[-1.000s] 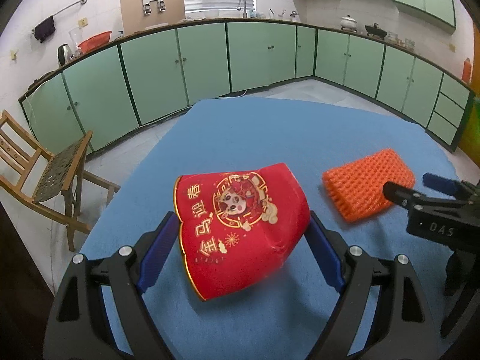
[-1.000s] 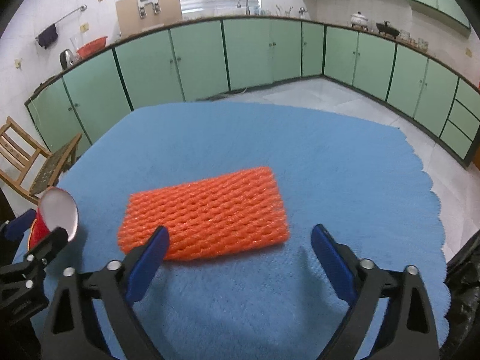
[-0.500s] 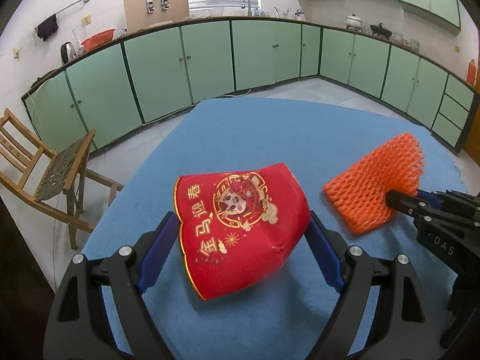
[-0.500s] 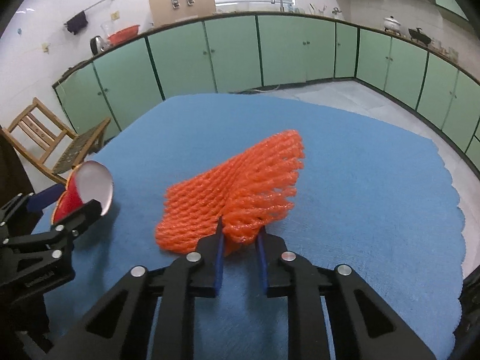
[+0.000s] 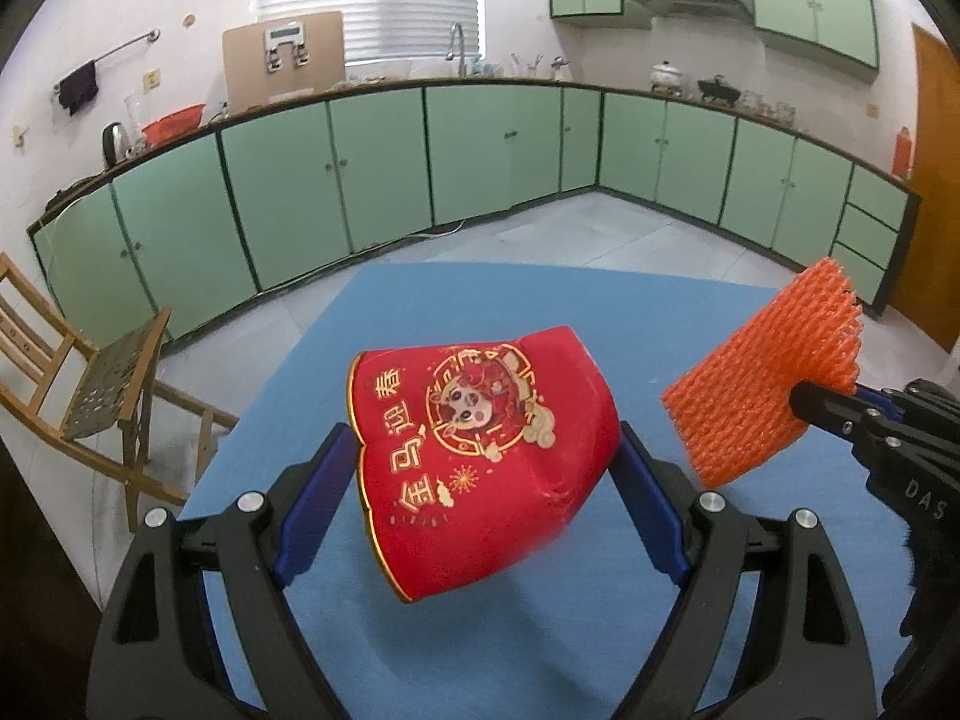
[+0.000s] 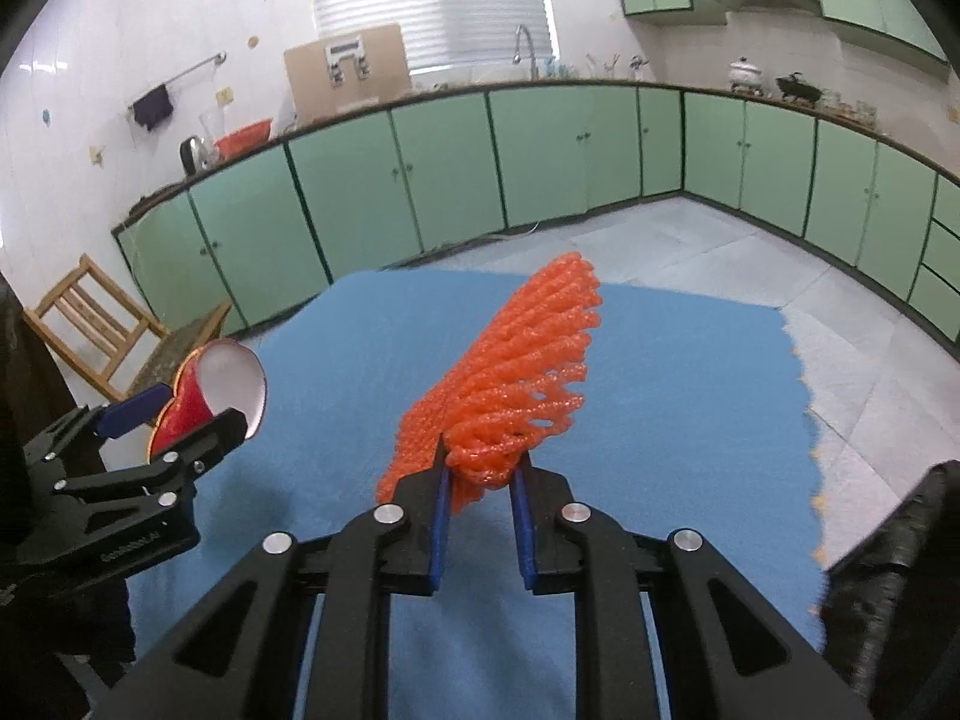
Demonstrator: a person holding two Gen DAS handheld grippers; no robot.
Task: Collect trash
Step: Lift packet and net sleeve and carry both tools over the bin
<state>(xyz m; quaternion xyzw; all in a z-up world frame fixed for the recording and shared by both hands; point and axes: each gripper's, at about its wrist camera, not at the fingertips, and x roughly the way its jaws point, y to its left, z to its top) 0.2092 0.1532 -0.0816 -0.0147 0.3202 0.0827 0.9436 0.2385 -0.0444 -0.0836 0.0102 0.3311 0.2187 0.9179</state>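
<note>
Above the blue tablecloth (image 5: pixel 480 300), the left gripper (image 5: pixel 480 498) clamps a crushed red paper cup (image 5: pixel 480 450) across its width, and the right gripper (image 6: pixel 480 516) pinches one corner of an orange foam net sleeve (image 6: pixel 516 372). That small bite risks the sleeve slipping free; the dented cup may buckle and drop.

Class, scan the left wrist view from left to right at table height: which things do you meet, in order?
wooden chair → red paper cup in the left gripper → orange foam net → right gripper

A home kitchen: green cabinets (image 5: pixel 384 180), a sink tap (image 5: pixel 457 48) and kettle (image 5: pixel 113 141).
</note>
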